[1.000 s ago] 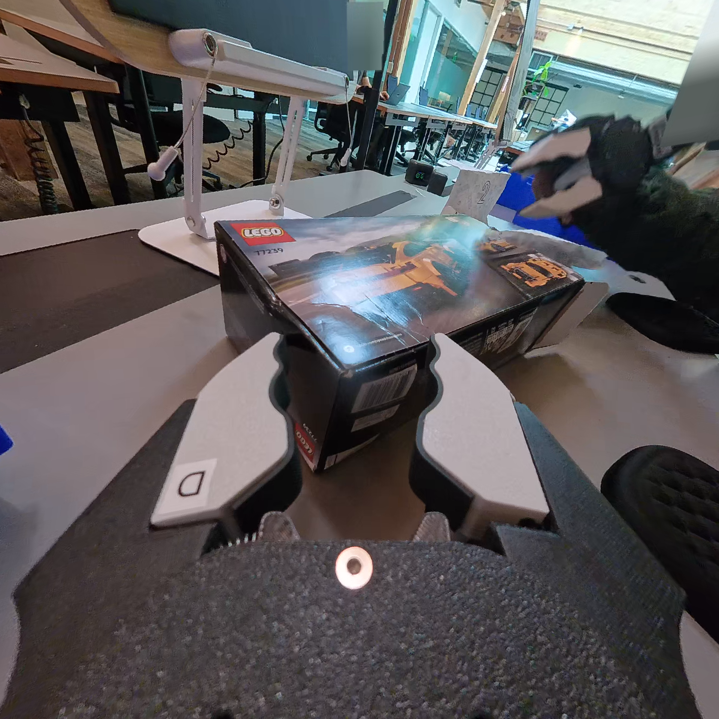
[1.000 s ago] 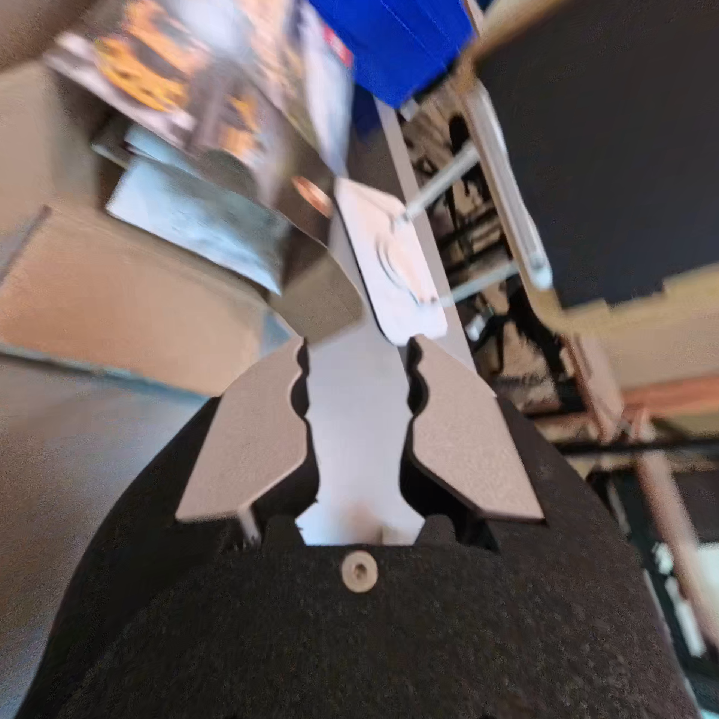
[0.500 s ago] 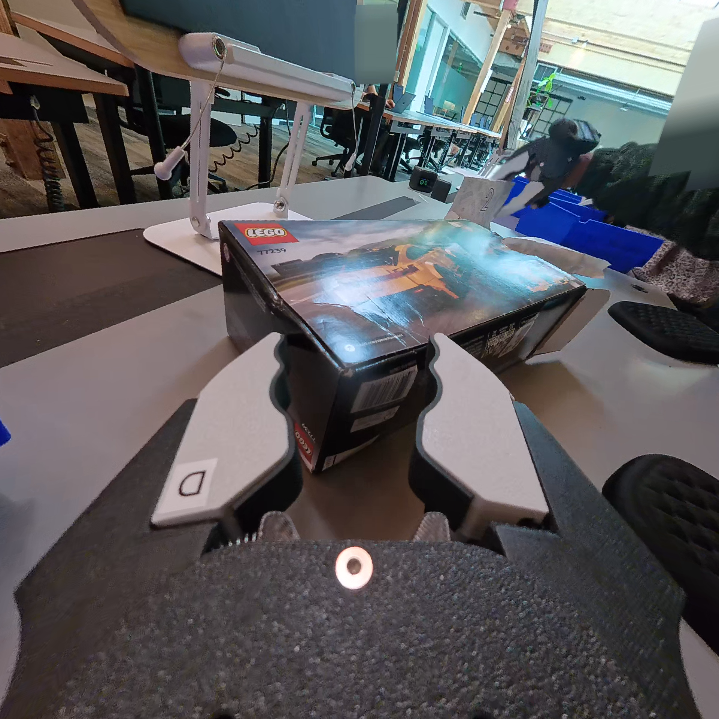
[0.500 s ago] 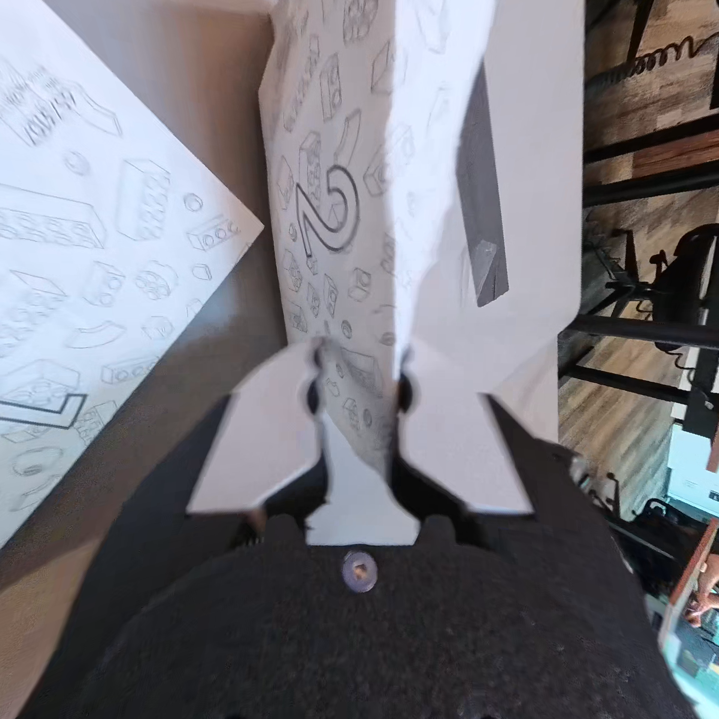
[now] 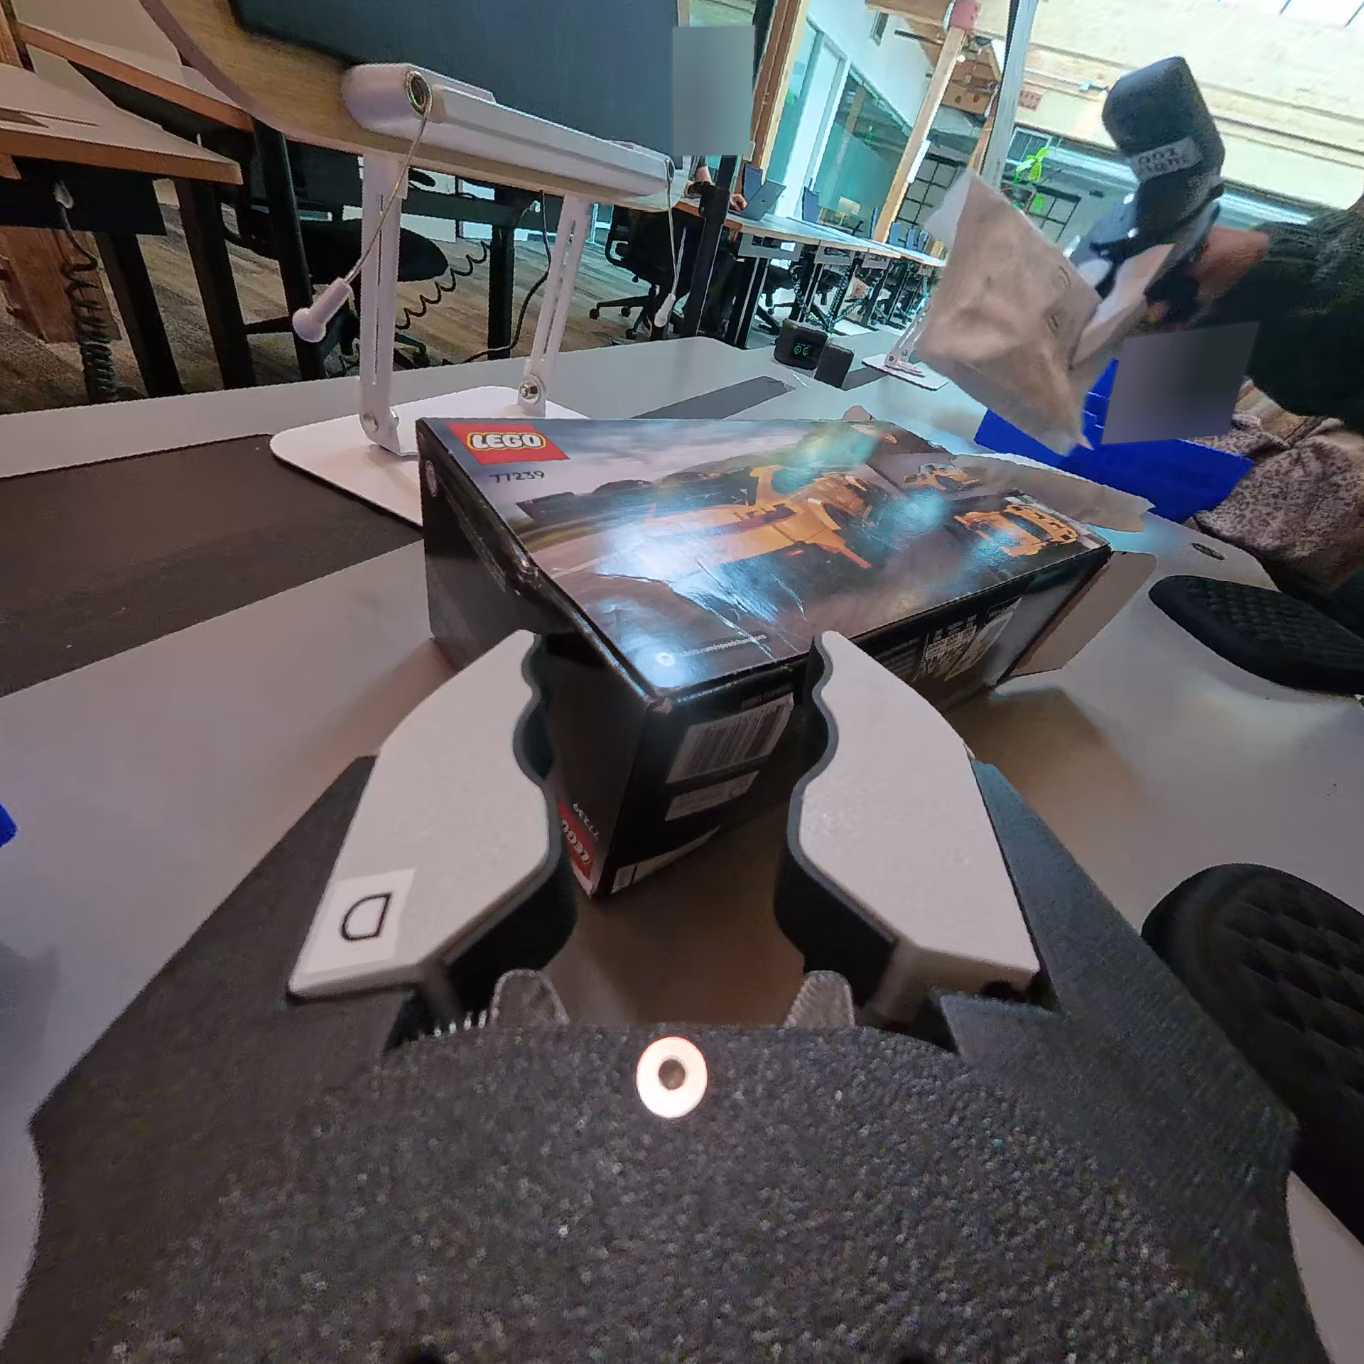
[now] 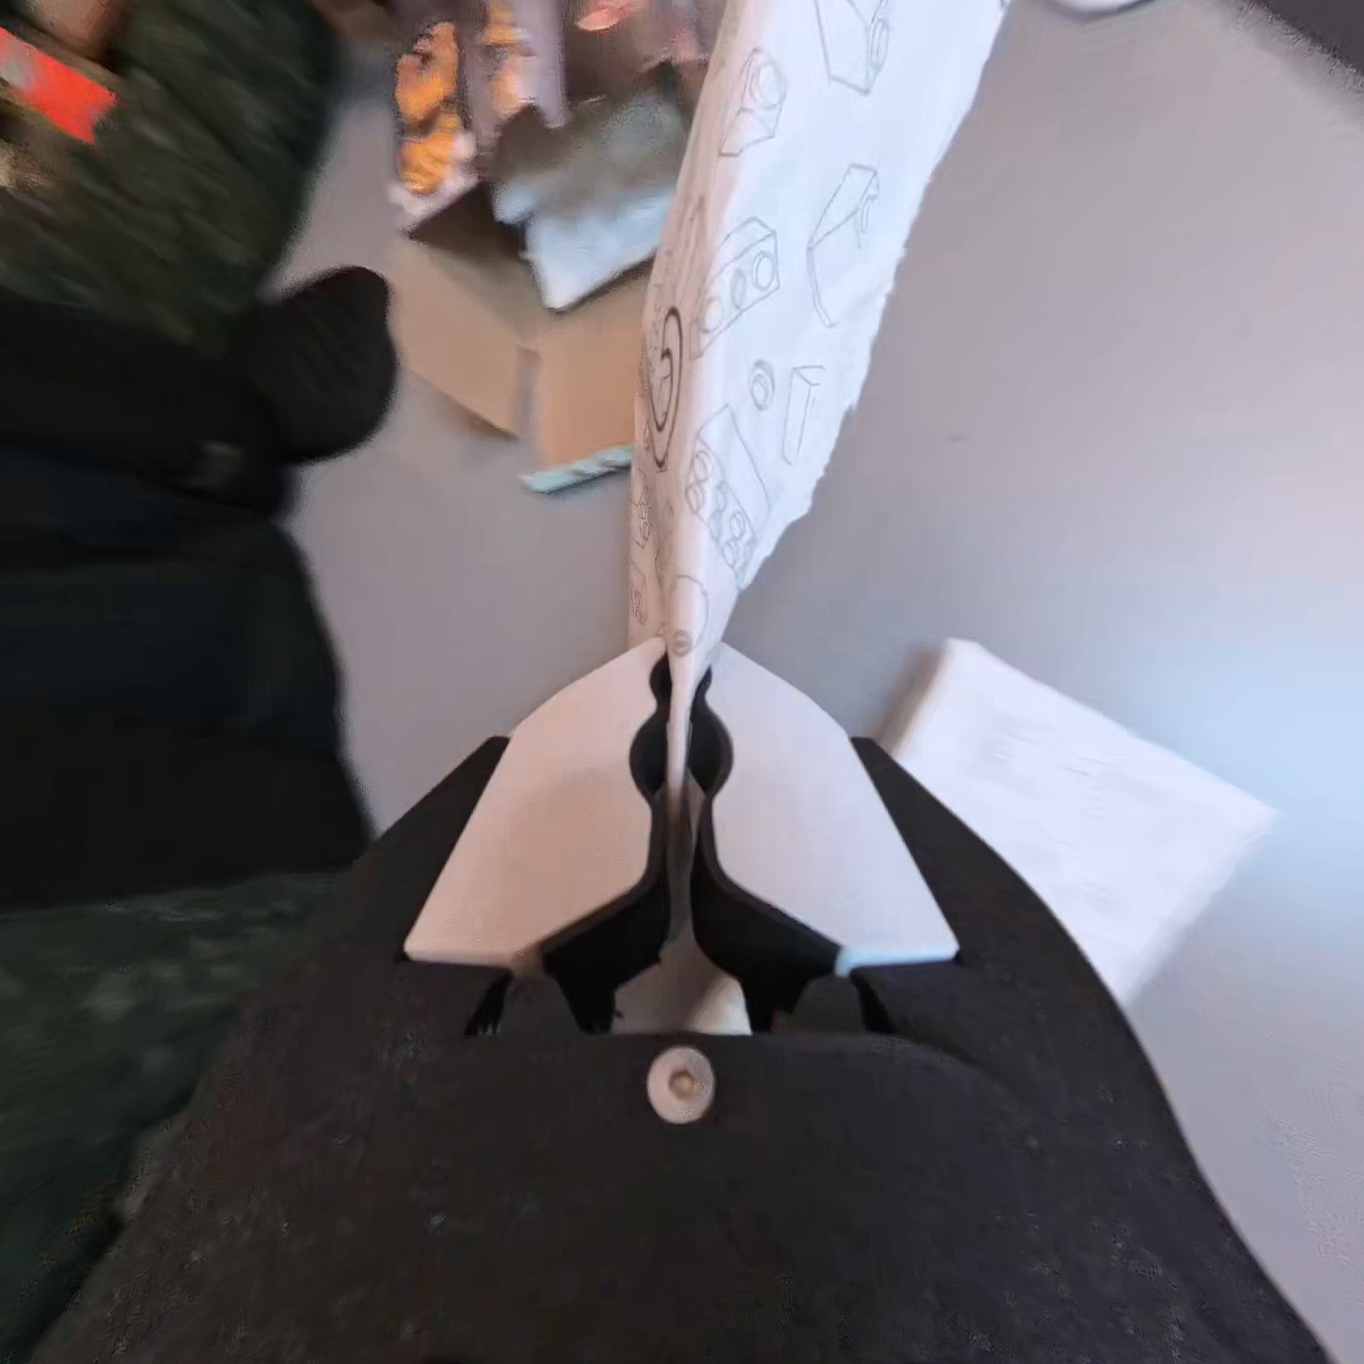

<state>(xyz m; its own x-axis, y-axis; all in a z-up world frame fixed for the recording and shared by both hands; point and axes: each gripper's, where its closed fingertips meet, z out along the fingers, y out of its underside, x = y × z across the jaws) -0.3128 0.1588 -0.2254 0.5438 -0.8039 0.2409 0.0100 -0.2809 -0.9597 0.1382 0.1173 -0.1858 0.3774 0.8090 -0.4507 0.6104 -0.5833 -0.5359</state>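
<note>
My left gripper (image 5: pixel 672 649) is low on the grey table (image 5: pixel 184 723). Its fingers straddle the near corner of a black toy-set box (image 5: pixel 738 546) with a yellow car picture. Both pads press on the box's sides. The box lies flat, its far end flap open. My right gripper (image 6: pixel 683 657) is shut on the edge of a white paper bag (image 6: pixel 767 295) printed with brick outlines. The bag hangs from the pads above the table. In the left wrist view this gripper (image 5: pixel 1129 295) holds the bag (image 5: pixel 1011 317) in the air at the upper right, beyond the box.
A white stand (image 5: pixel 413 457) with a bar sits behind the box, beside a dark mat (image 5: pixel 147 509). Blue bins (image 5: pixel 1151 465) stand at the far right. Black mesh armrests (image 5: pixel 1269 642) are at the right edge. A white booklet (image 6: pixel 1070 797) lies on the table. A dark sleeve (image 6: pixel 147 517) is at left. Spacing between my two grippers at the tips: around 45 centimetres.
My right gripper's pads closed on the white bag and lifted it off the table into the air. My left gripper and the box stayed put.
</note>
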